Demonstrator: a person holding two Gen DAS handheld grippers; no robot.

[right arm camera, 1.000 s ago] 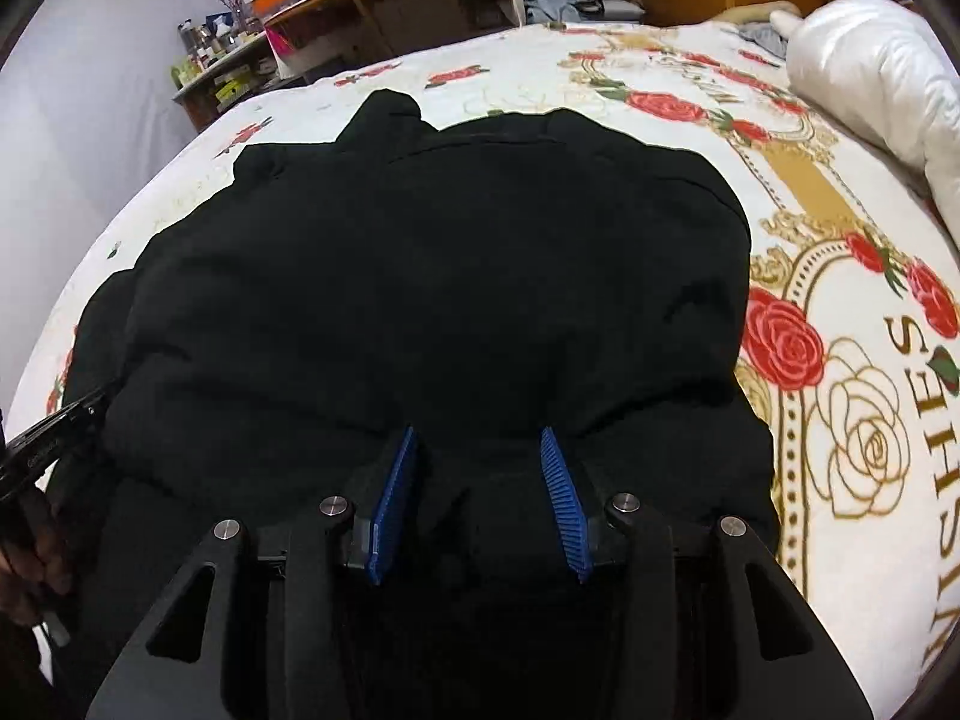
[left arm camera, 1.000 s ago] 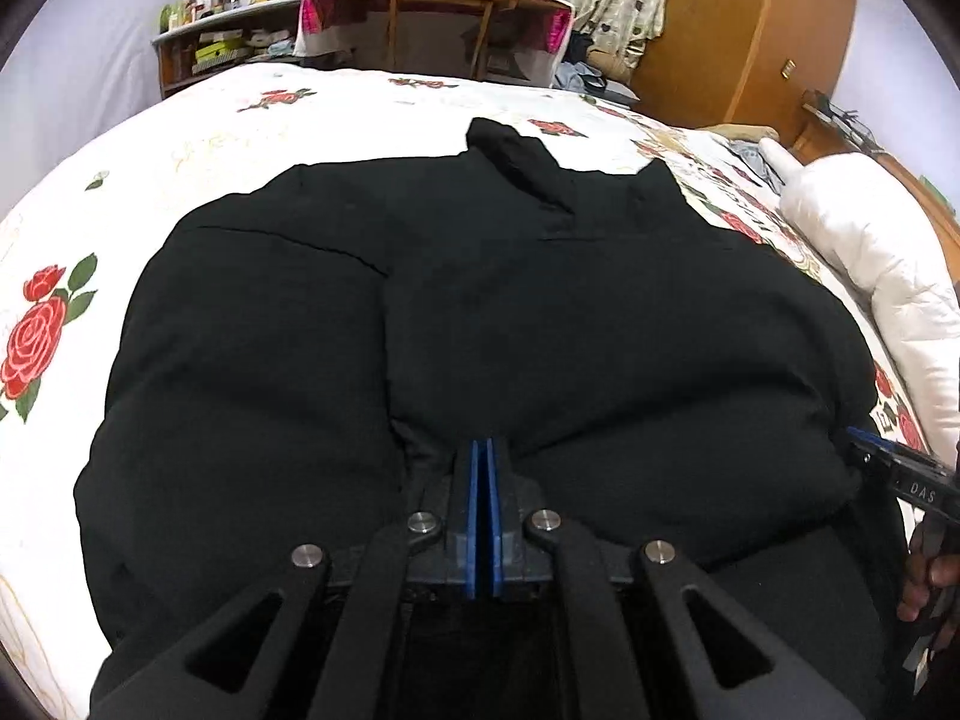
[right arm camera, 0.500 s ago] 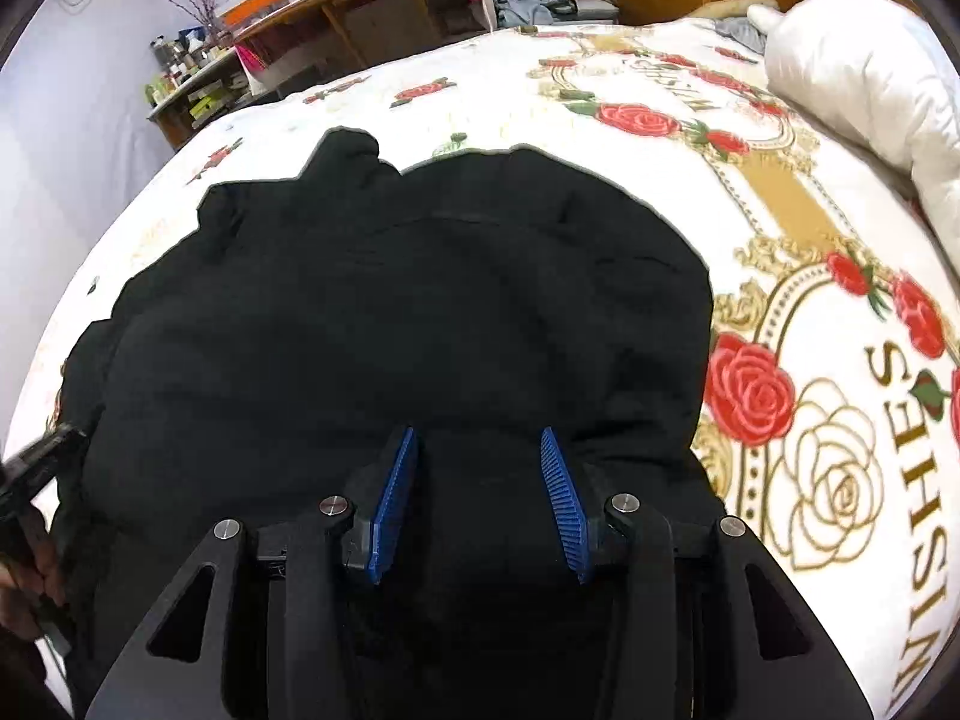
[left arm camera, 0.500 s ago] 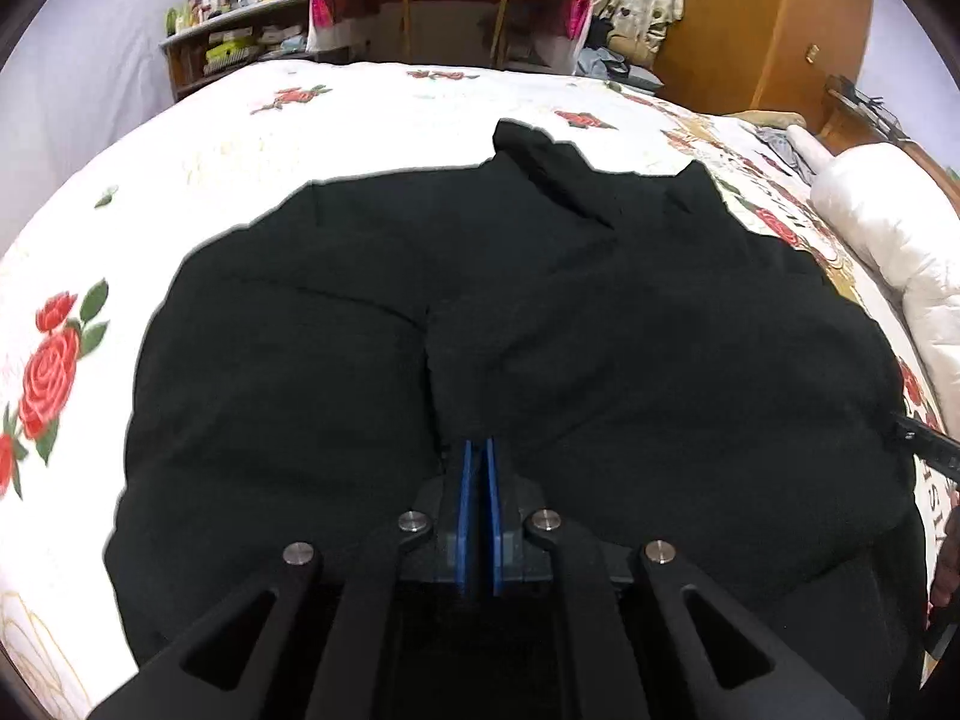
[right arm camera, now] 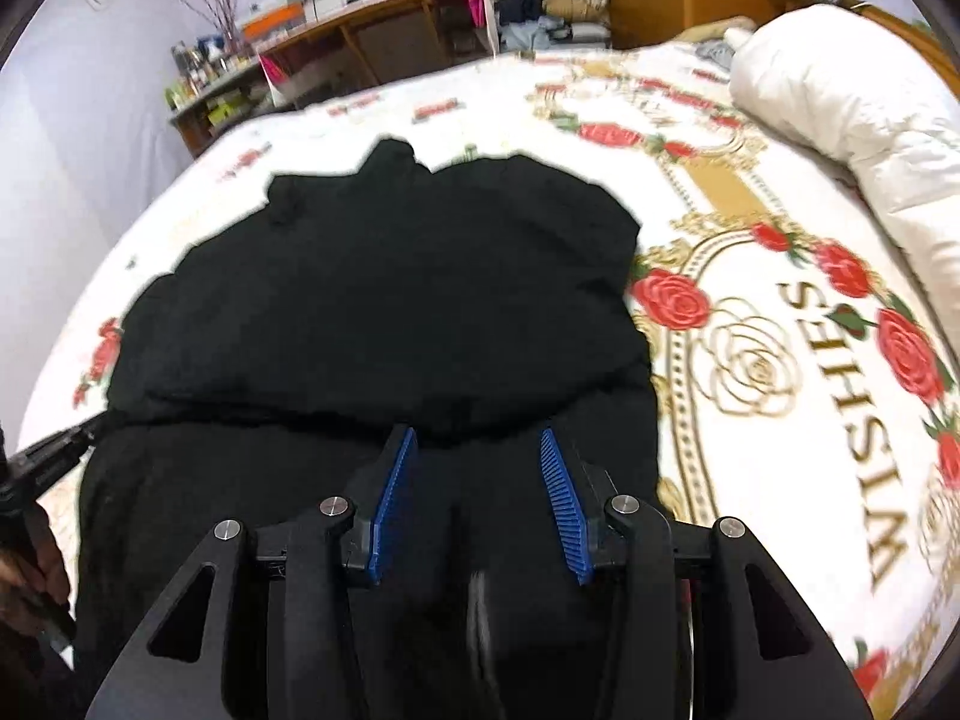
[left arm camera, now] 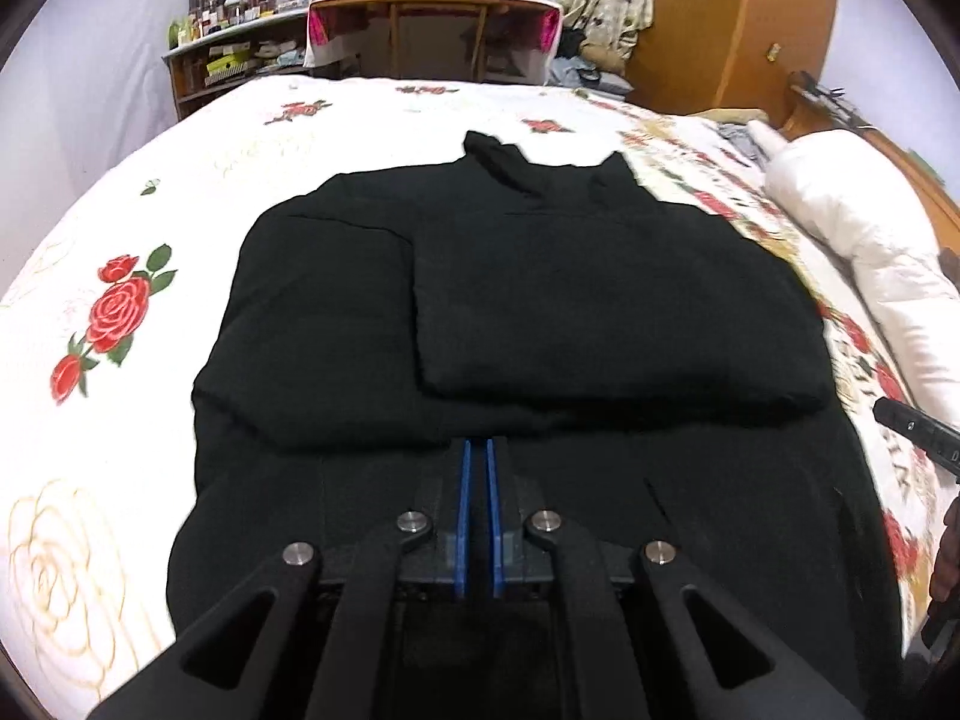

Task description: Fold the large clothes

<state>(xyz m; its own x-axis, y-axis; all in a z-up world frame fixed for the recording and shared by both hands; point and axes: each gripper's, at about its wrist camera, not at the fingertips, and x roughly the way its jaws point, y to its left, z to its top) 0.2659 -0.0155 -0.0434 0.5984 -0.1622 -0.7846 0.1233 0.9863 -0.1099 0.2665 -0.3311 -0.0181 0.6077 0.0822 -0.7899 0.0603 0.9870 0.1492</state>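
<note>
Left wrist view — black garment (left arm camera: 540, 312) folded on the bed (left arm camera: 120, 252).
Left gripper (left arm camera: 474, 450) fingers pressed together — gripping nothing visible; right gripper (right arm camera: 474, 441) fingers spread over the garment.

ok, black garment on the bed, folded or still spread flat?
Partly folded. In the left wrist view the black garment shows a doubled panel with a straight edge lying over its lower layer on the bedspread.

I am looking into a bedroom in a home. I see a big bed (left arm camera: 180, 192) with a rose sheet, a puffy white quilt (left arm camera: 852, 222), a wooden wardrobe (left arm camera: 738, 18), and a full shelf (left arm camera: 234, 54).
</note>
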